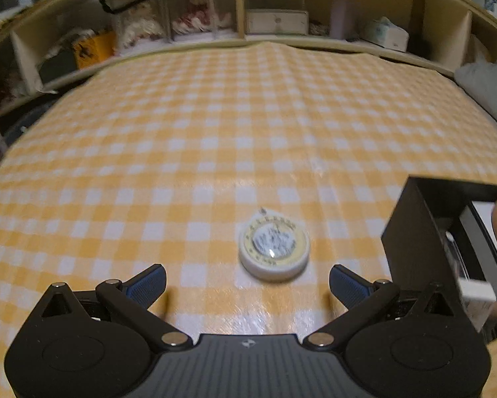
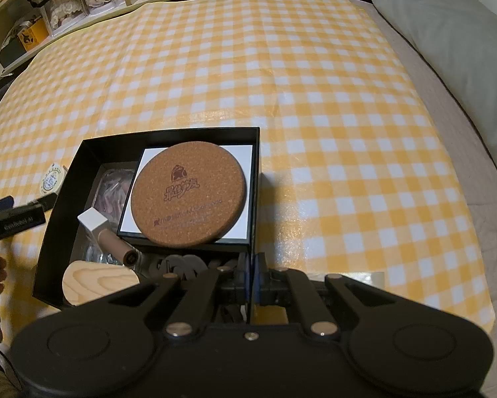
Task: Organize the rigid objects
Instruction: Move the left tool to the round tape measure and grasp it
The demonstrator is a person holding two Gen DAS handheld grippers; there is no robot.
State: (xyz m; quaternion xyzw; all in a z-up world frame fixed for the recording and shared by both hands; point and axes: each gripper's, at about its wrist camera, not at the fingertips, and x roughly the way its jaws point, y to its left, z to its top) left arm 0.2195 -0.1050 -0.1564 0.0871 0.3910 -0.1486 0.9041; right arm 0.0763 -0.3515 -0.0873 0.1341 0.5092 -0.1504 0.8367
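A glossy, faintly wrinkled yellow-checked tablecloth (image 1: 215, 139) is seen. The round tin (image 1: 274, 248) looks smooth and shiny-topped. Grainy matt cork is shown by the coaster (image 2: 188, 192), matt black card by the box (image 2: 62, 179), pale grained wood by the wooden piece (image 2: 99, 282).

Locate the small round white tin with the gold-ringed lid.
The small round white tin lies on the checked cloth, just ahead of the open left gripper, left of the black box.

Cork coaster (image 2: 189, 192) inside black box (image 2: 65, 179)
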